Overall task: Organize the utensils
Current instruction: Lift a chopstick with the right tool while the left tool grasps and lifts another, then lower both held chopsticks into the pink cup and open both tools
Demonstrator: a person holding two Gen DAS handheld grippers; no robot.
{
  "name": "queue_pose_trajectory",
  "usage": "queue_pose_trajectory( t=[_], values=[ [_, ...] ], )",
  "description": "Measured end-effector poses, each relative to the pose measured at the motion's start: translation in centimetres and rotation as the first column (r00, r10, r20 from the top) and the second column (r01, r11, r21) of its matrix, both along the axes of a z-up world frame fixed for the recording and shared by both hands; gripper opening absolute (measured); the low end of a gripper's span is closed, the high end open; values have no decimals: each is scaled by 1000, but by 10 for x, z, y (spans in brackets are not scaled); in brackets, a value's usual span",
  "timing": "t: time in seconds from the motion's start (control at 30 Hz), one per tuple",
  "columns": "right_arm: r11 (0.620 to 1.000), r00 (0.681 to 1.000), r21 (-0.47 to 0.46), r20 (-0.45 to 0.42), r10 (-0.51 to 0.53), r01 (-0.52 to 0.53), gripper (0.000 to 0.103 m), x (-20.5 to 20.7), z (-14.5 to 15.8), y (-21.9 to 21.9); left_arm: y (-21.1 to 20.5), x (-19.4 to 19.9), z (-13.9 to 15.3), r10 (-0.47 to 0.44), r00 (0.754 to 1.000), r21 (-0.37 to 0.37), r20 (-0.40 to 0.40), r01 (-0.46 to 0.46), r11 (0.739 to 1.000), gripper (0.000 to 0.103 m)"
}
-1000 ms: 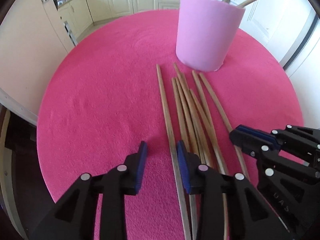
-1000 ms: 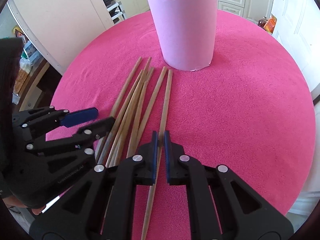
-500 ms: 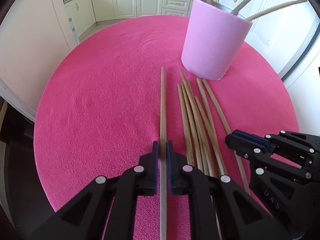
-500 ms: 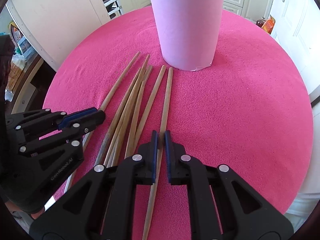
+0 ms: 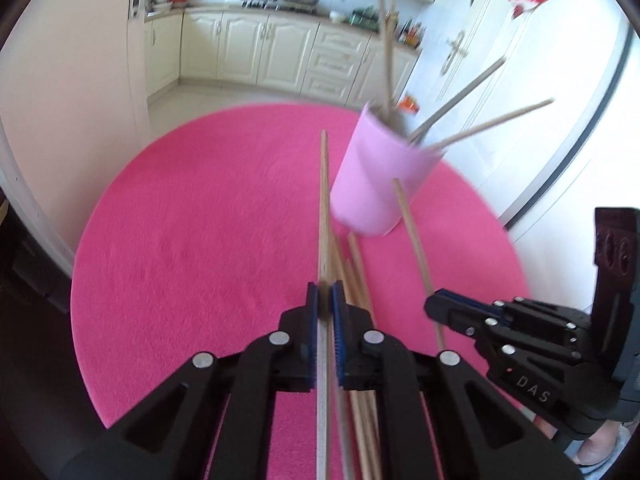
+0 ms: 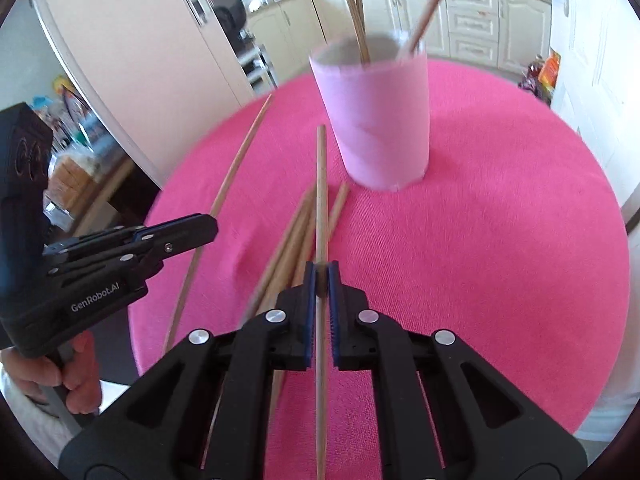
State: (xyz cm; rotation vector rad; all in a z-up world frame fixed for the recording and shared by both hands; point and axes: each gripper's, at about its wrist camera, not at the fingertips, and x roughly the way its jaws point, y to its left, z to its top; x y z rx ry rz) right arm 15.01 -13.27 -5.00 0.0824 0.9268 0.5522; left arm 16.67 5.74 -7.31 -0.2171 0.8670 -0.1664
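A pink cup (image 5: 380,184) (image 6: 376,120) with several wooden sticks in it stands on the round pink table (image 5: 200,232) (image 6: 500,240). My left gripper (image 5: 324,300) is shut on one wooden chopstick (image 5: 324,200), lifted off the table and pointing toward the cup. My right gripper (image 6: 320,280) is shut on another chopstick (image 6: 321,184), also raised. In the left wrist view the right gripper (image 5: 436,308) holds its chopstick (image 5: 412,232) beside the cup. In the right wrist view the left gripper (image 6: 208,224) carries its stick (image 6: 236,172). Several loose chopsticks (image 5: 356,264) (image 6: 296,236) lie on the table.
Cream kitchen cabinets (image 5: 280,52) (image 6: 480,20) line the far wall. A white door (image 5: 500,60) stands right of the table. A person's hand (image 6: 52,376) grips the left tool's handle at the lower left.
The left gripper closed on a chopstick. Both grippers then rose, each lifting its chopstick off the table and tilting it up toward the cup.
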Motion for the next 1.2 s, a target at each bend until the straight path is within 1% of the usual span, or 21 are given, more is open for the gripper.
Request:
queue_pose_trajectory(
  t=[0.07,0.1,0.17,0.3,0.37,0.47,0.53,0.63,0.73,0.8,0.9,0.97,1.0,1.13,1.2],
  values=[
    [999,999,41,45,-6,4,6,-3,12,-6,-1,-2,13,-5,997,-29,79,7,1000,7],
    [998,997,68,72,-8,4,6,-4,19,-10,-3,-3,18,-8,993,-42,115,13,999,7],
    [996,993,94,115,-24,13,6,-4,30,-15,-8,-5,29,-14,983,-57,185,25,998,7],
    [987,976,159,209,-61,28,6,-3,53,-25,-28,1,47,-25,952,-65,307,47,997,7],
    [983,961,183,266,-80,31,6,-3,62,-28,-37,4,53,-33,933,-74,358,63,995,7],
    [974,937,225,333,-107,31,6,1,73,-31,-51,11,63,-40,900,-76,433,81,994,7],
    [970,912,238,388,-133,40,6,4,79,-30,-49,11,70,-37,877,-78,479,85,993,7],
    [957,880,286,442,-172,44,6,9,86,-32,-55,16,81,-32,835,-61,549,78,995,7],
    [946,840,317,495,-222,63,6,16,90,-33,-57,28,93,-15,788,-70,615,74,995,7],
    [937,808,342,530,-260,77,6,22,92,-34,-59,34,99,1,760,-88,650,74,993,7],
    [920,771,379,557,-308,94,6,33,95,-36,-61,45,103,25,716,-93,698,56,994,7],
    [909,740,402,577,-345,110,6,40,95,-39,-62,52,103,50,694,-107,718,39,993,7],
    [904,731,411,581,-357,114,6,43,96,-40,-61,55,103,65,685,-121,726,35,992,7],
    [888,698,443,598,-394,122,6,55,96,-43,-61,70,98,95,667,-148,739,22,989,7],
    [887,690,446,604,-398,120,6,58,96,-44,-61,77,96,101,665,-155,740,23,988,7]
  ],
)
